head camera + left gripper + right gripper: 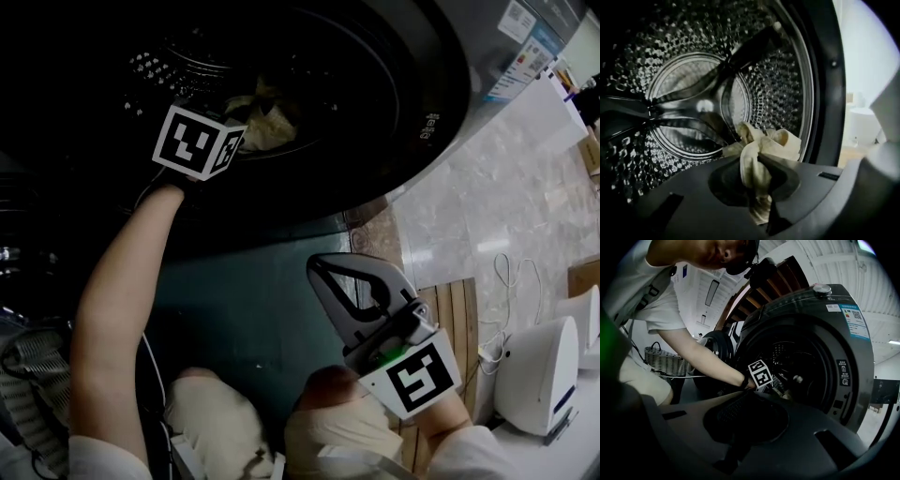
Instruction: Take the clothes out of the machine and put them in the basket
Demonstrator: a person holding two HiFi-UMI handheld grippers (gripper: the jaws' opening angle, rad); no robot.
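A cream cloth (761,145) is bunched between the jaws of my left gripper (757,164), which is shut on it inside the steel drum (693,103) of the dark washing machine (820,348). In the head view that gripper (246,131) reaches into the machine's round opening, with the cloth (270,120) just past its marker cube. My right gripper (323,270) hangs outside, below the opening, jaws together and nothing in them. In the right gripper view, this gripper (751,398) points at the machine's front.
A woven basket (663,362) stands on the floor to the left of the machine, behind the person's arm. The machine's round door (717,345) is swung open. A white appliance (539,375) sits on the floor at the right, next to wooden boards (459,319).
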